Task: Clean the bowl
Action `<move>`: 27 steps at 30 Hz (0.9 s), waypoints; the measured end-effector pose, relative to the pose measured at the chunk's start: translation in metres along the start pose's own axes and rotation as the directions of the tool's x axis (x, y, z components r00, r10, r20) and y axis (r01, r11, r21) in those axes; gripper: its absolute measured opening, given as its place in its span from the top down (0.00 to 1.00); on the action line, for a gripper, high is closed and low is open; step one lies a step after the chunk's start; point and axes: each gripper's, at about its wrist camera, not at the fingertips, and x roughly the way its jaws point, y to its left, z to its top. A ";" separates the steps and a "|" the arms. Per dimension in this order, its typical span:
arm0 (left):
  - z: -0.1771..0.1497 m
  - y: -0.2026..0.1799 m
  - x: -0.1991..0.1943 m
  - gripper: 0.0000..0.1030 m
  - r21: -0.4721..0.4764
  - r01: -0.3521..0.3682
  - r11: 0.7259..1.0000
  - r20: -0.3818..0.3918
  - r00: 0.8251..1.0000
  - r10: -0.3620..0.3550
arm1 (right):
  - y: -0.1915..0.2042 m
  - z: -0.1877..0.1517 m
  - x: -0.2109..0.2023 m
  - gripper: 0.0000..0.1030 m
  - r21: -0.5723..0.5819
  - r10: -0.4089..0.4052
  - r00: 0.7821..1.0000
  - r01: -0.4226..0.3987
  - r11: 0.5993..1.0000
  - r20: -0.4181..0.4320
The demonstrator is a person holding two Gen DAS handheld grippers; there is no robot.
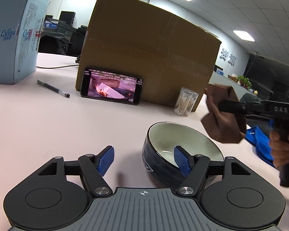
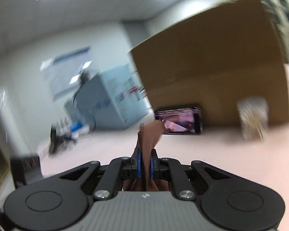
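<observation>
A dark blue bowl (image 1: 160, 159) with a pale inside sits on the pink table (image 1: 48, 125) in the left wrist view. My left gripper (image 1: 144, 159) is open; its right blue pad (image 1: 181, 159) hangs over the bowl's near rim, its left pad is on the table side. My right gripper (image 1: 229, 105) is shut on a brown cloth (image 1: 221, 127), held above and right of the bowl. In the blurred right wrist view the gripper (image 2: 145, 165) clamps the brown cloth (image 2: 149, 134). The bowl is out of that view.
A big cardboard box (image 1: 148, 53) stands behind, with a phone (image 1: 111, 88) leaning on it and a clear jar of cotton swabs (image 1: 186, 102) beside it. A pen (image 1: 53, 88) and a pale blue carton (image 1: 13, 38) are at left. A blue cloth (image 1: 260, 140) lies right.
</observation>
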 end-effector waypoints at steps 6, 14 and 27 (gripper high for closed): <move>0.000 -0.002 0.000 0.32 0.014 0.000 1.000 -0.002 1.000 0.000 | -0.030 -0.034 0.008 0.88 0.224 -0.042 0.999 0.044 0.974 -0.015; 0.000 -0.001 0.001 0.32 0.007 0.006 1.000 -0.005 1.000 -0.006 | -0.031 -0.057 0.020 0.87 0.291 -0.021 0.998 0.036 0.956 -0.056; 0.000 -0.002 0.001 0.32 0.010 0.015 1.000 -0.006 1.000 -0.015 | -0.018 -0.062 0.005 0.87 0.363 0.003 0.999 0.012 0.932 -0.039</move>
